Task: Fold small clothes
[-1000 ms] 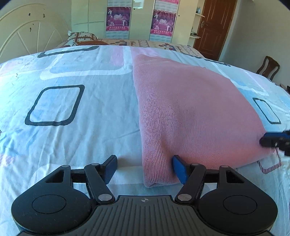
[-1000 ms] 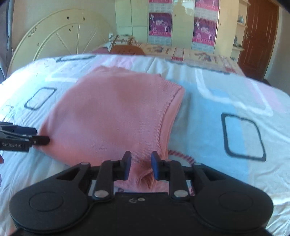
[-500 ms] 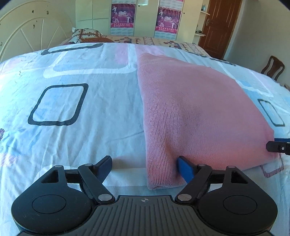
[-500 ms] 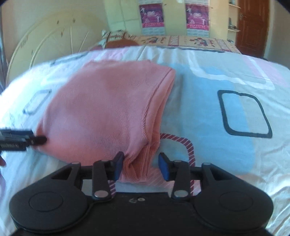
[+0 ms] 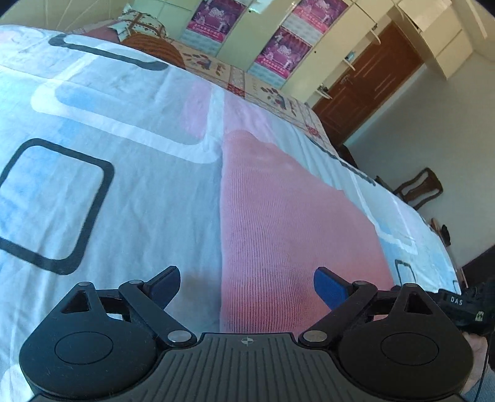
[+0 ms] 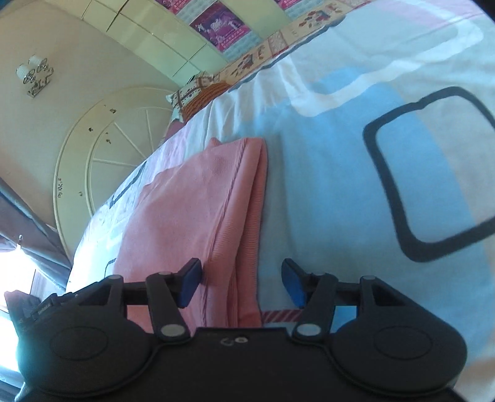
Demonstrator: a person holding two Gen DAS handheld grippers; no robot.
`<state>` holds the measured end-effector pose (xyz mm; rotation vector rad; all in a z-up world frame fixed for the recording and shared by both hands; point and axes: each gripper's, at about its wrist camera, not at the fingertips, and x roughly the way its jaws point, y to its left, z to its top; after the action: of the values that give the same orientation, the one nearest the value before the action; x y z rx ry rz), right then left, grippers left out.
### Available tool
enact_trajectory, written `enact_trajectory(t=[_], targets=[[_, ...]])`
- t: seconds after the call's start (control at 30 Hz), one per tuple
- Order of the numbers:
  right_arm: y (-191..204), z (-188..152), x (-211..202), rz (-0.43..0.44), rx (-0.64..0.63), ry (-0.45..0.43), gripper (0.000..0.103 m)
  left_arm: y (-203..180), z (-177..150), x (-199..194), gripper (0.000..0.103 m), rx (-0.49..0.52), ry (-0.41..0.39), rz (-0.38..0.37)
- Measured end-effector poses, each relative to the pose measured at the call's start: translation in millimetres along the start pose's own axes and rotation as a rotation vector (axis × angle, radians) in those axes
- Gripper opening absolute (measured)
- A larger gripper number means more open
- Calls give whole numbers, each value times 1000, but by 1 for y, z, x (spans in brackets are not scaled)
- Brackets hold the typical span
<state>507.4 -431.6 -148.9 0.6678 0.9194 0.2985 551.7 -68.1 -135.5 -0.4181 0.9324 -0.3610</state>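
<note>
Lying flat on the bed's white sheet printed with blue and black rounded squares [image 5: 130,198], the folded pink knitted garment [image 5: 278,235] sat between the 2 tools. The left gripper [image 5: 247,286] had its jaws spread wide over one edge; the right gripper [image 6: 241,283] likewise gaped, empty, over the layered hem.

Bedroom interior. Bed [image 5: 130,173] with a white sheet printed in blue, pink and black rounded rectangles; cream arched headboard [image 6: 92,160]; patterned pillow [image 5: 139,24]. Pale wardrobe [image 5: 247,40] bearing magenta posters [image 5: 281,49]; brown door [image 5: 368,77]; wooden chair [image 5: 420,188]; chrome wall lamp [image 6: 34,74].
</note>
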Motion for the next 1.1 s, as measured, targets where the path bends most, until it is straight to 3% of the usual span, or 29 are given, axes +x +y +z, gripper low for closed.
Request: enact_trajectory(t=[0.17,0.23,0.43,0.57,0.77,0.9,1.0,1.1], targets=[[5,11,11,45,-28,60,59,-17,6,27,88,55,66,3],[4,15,16,68,-32,74,59,-23,9,32,81,57,76,-8],[4,20,21,124,-67,98,59,-39,7,37,80,110,86,14],[2,21,24,139,-67,87,49,-42,7,36,80,113,78,26],[20,21,35,83,-138,77,45,-52,2,37,67,159,48,45],[42,16,38,-36,-230,55,23,-59,6,31,47,187,21,62],[61,9,33,-103,-293,19,20,-66,7,22,38,226,4,69],[75,2,24,-140,-326,-20,19,-67,7,10,34,251,-20,47]])
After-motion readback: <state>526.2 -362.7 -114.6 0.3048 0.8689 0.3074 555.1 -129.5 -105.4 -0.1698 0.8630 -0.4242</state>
